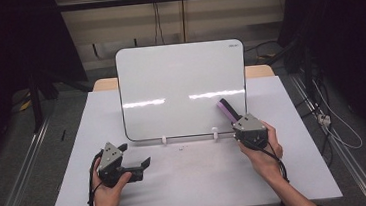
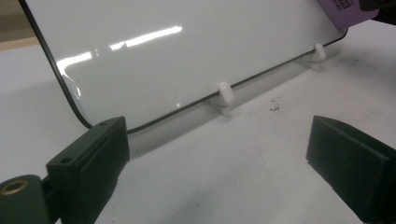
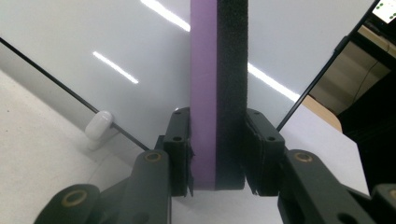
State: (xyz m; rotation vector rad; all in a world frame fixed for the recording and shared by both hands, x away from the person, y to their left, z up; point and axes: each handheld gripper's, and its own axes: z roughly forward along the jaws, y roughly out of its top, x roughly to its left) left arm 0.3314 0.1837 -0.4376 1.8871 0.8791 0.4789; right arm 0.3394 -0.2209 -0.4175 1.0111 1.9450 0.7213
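right gripper clamps the eraser felt-side toward the whiteboard, near the board's lower right corner, ready for wiping. left gripper, wide open and empty, waits near the tabletop's front left.

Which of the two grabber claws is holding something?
The right gripper, beside the upright whiteboard: its jaws clamp a purple-and-black eraser. The left gripper is open and holds nothing.

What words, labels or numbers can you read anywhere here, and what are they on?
No text can be read.
The small mark in the top right corner of the whiteboard is too small to read.
The dark print on the purple eraser, held in the right gripper, is cut off and blurred.
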